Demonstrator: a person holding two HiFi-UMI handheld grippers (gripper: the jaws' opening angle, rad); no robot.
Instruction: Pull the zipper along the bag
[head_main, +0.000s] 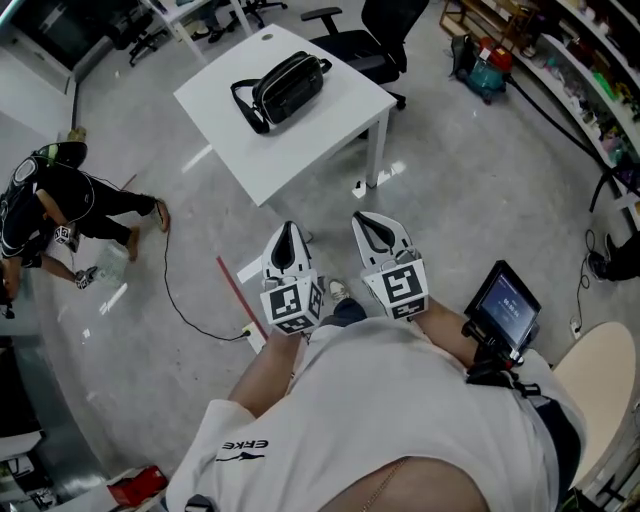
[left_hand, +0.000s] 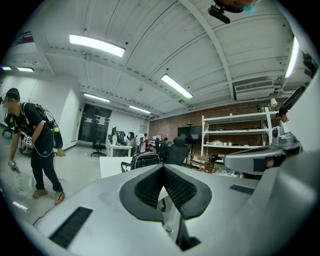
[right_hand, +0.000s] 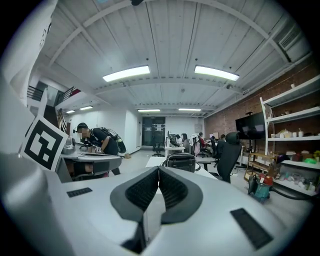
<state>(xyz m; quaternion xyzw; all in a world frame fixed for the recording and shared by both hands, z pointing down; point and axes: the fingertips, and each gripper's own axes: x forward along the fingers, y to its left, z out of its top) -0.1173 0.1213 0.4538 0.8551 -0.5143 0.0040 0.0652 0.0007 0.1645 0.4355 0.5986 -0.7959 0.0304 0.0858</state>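
Bag (head_main: 283, 88) lies on the white table (head_main: 330, 118), well ahead of our left gripper (head_main: 288, 232) and right gripper (head_main: 372, 222), a chair (head_main: 380, 40) behind it. Left gripper view: jaws together, empty, grey floor (left_hand: 75, 165) beyond. Right gripper view: the same

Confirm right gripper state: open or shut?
Shut. In the right gripper view the right gripper has its jaws closed tip to tip, nothing between them; the bag sits ahead on the table.

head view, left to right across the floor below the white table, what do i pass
person in black clothes bent over the floor → left gripper, jaws shut → right gripper, jaws shut → small black screen → beige round seat
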